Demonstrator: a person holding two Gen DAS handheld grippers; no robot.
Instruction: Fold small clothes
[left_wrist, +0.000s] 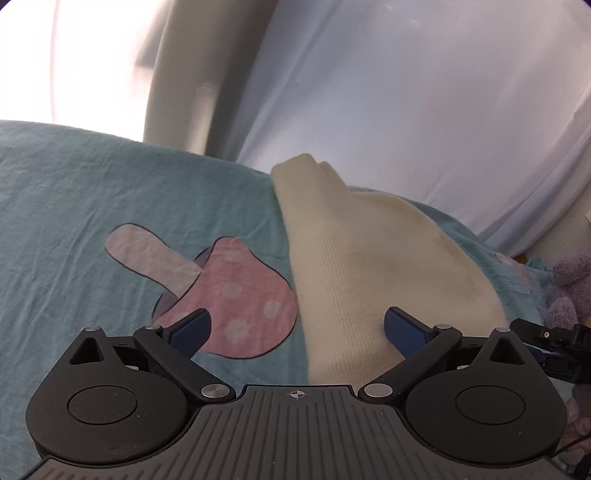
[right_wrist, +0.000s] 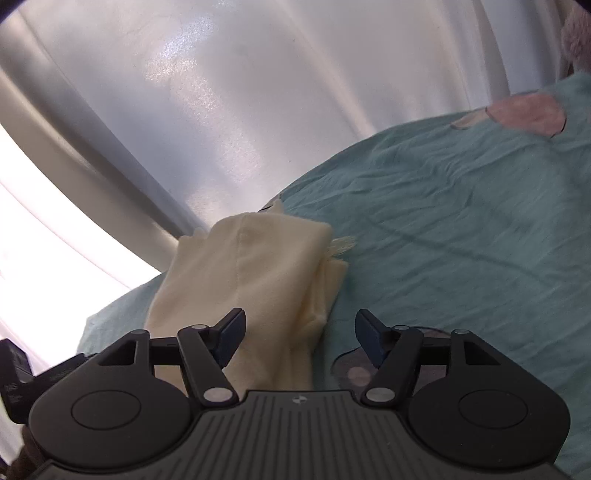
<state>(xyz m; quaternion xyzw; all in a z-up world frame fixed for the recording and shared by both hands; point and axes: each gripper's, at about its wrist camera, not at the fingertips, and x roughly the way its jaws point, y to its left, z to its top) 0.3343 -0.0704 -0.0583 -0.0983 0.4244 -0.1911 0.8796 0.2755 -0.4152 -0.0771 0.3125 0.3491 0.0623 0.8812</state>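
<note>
Cream garment (left_wrist: 373, 258) lies folded on the teal sheet (left_wrist: 74, 206), apparently in 2 layers, though blur obscures the edges. Left gripper (left_wrist: 295, 328) stands wide apart, empty; right gripper (right_wrist: 300, 338) is parted, gripping nothing. Recommend pinching both near corners squarely and folding evenly.

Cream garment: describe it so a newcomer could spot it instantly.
Start at the teal bedsheet with the pink mushroom print. Just right of that mushroom, in the left wrist view, lies the cream garment, folded into a long strip. It is the only pale, ribbed knit on the sheet.
</note>
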